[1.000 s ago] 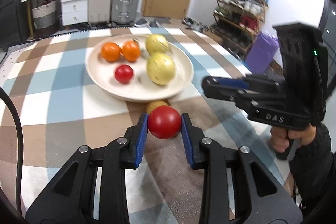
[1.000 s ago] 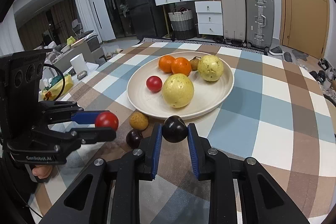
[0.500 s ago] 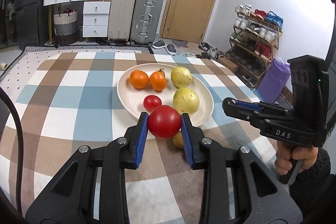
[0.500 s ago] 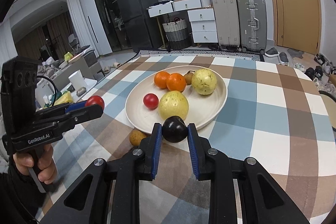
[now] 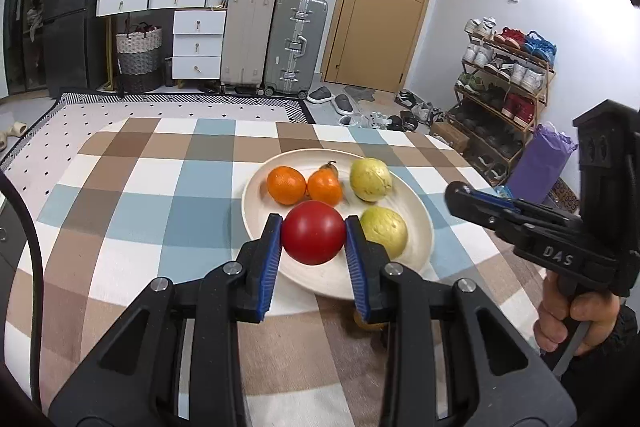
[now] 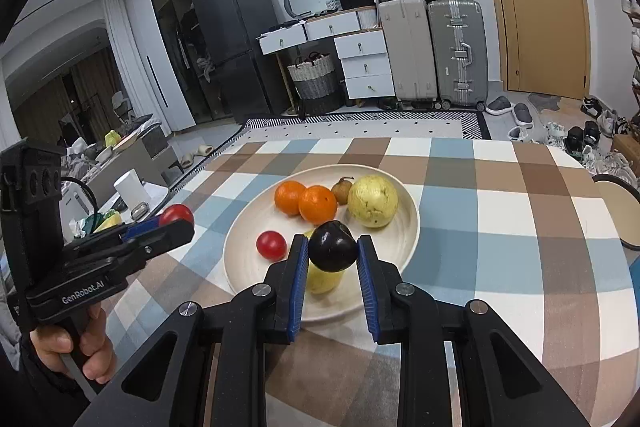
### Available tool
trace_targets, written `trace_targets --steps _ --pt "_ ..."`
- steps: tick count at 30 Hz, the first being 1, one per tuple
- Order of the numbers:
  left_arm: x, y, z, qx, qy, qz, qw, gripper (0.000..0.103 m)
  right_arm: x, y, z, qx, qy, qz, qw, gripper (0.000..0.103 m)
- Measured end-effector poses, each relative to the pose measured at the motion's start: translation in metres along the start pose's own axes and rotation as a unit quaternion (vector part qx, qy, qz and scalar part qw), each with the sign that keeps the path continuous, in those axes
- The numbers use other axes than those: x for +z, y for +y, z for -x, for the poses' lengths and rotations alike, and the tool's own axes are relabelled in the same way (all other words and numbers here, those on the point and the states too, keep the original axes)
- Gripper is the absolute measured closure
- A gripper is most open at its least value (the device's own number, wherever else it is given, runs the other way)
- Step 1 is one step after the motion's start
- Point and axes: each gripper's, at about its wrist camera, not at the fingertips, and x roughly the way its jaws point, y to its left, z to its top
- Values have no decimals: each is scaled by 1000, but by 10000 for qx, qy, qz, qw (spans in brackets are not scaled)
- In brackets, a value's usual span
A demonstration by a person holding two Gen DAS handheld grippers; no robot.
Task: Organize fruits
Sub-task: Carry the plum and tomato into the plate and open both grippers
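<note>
Left wrist view: the red fruit (image 5: pixel 313 231), squeezed tight in the left gripper (image 5: pixel 313 241) fingers, is being lifted from the table (image 5: pixel 120 211) over the plate (image 5: pixel 256 223), while the dark plum (image 6: pixel 333 246), pinched in the right gripper (image 6: pixel 333 259), is being carried there too.

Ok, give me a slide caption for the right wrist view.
Right gripper holds a dark purple plum above the cream plate of oranges and guavas.

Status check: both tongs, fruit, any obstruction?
Left tongs shut on red fruit. Right tongs shut on dark plum. Both held above plate. Nothing in the way.
</note>
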Motion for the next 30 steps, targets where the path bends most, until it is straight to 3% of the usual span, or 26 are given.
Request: trace_targets --steps 14,30 --pt "-1 8 -49 141 205 -63 9997 75 -2 -22 -28 -165 92 -418 9989 78" --pt "-11 -6 -63 15 389 -404 9984 75 -9 -29 -45 -257 380 -438 9980 78"
